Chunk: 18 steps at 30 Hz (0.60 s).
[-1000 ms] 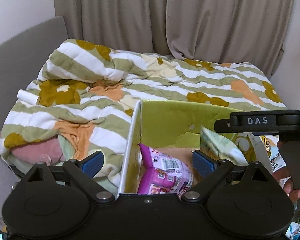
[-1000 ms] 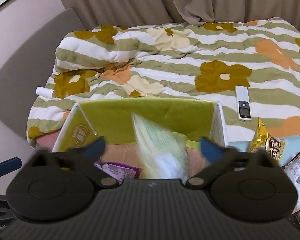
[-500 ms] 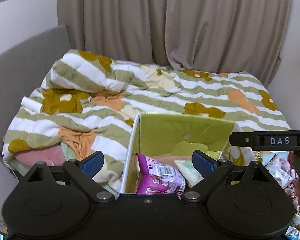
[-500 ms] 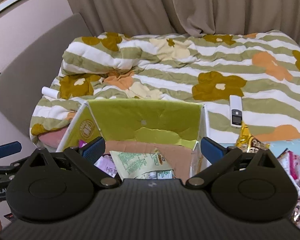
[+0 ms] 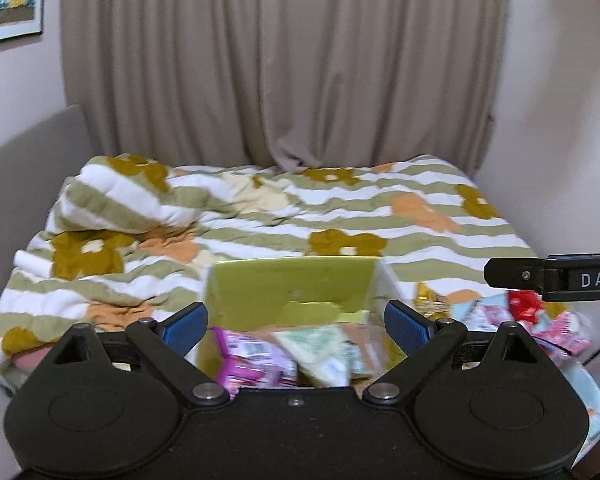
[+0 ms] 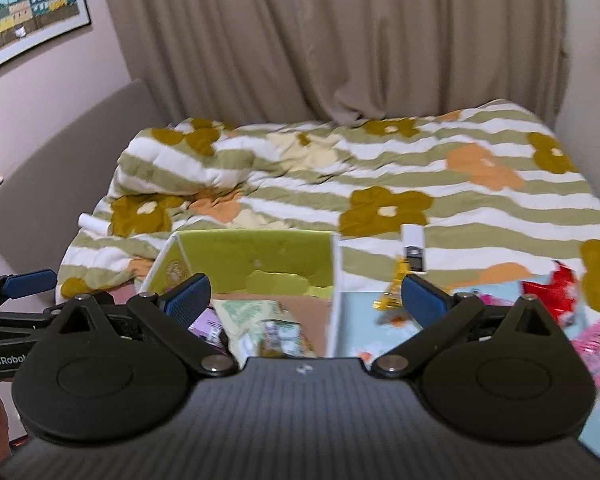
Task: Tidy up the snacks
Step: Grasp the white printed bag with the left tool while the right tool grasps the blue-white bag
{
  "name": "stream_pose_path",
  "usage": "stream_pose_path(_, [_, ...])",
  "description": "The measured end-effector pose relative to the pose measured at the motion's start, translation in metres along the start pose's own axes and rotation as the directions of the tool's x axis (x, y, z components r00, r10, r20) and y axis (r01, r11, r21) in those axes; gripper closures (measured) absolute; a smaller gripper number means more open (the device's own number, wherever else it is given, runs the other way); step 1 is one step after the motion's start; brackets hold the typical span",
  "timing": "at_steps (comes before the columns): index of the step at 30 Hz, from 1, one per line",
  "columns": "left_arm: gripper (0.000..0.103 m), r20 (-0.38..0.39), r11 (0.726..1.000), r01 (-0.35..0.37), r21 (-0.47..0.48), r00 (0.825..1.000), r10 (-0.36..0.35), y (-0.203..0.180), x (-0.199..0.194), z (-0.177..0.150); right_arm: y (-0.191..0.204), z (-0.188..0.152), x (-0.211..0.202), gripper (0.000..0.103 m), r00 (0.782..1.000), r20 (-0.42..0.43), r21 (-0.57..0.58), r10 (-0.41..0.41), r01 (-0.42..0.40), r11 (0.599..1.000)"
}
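I had two grippers up over the bed. My left gripper [image 5: 296,326] stood wide apart and held nothing, and my right gripper [image 6: 306,296] was just as wide and just as bare.

One box [image 5: 292,284] sat on the striped quilt [image 5: 260,216], green inside, with two packets lying in it: a purple packet [image 5: 252,356] on the left and a pale green packet [image 5: 320,348] beside it, touching. To the right of the box, on a light blue sheet [image 6: 364,312], lay the loose snacks: one gold packet [image 6: 396,284], one red packet [image 6: 556,292] and some pink packets [image 6: 596,340], too blurred for me to count. One remote [image 6: 414,250] lay on the quilt behind the gold packet. One white roll [image 6: 94,224] lay at the quilt's left edge.

A second ago the pale green packet stood upright between my right fingers over the box; half a second ago it already lay flat inside. Since then both views had tilted up, showing more curtain [image 5: 284,64] and the picture [image 6: 24,8] on the wall.
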<state>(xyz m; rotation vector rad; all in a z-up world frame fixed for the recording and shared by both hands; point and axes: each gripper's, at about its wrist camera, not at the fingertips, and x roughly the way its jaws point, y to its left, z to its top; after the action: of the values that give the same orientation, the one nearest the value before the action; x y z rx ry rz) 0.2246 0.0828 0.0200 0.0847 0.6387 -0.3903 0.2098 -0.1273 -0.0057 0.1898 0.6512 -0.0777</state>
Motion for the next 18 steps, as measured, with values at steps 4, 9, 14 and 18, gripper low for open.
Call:
stream_pose_path(4, [0.006, 0.009, 0.999, 0.034, 0.021, 0.999, -0.034, -0.028, -0.011, -0.004, -0.027, -0.010, -0.032, 0.000, 0.999, 0.026, 0.016, -0.026, 0.026, 1.000])
stream_pose_path(9, [0.006, 0.009, 0.999, 0.041, 0.032, 0.999, -0.041, -0.069, -0.019, -0.016, -0.070, -0.024, -0.061, 0.000, 0.998, 0.049, 0.031, -0.031, 0.029, 0.999])
stream_pose_path(14, [0.006, -0.021, 1.000, 0.021, 0.008, 1.000, -0.021, -0.110, -0.019, -0.036, -0.114, -0.047, -0.078, 0.000, 0.997, 0.056, 0.029, -0.055, 0.054, 0.998])
stream_pose_path(18, [0.006, -0.054, 1.000, 0.002, -0.005, 0.999, -0.002, -0.144, -0.014, -0.056, -0.145, -0.065, -0.077, 0.000, 0.999, 0.017, 0.027, -0.035, 0.035, 0.999])
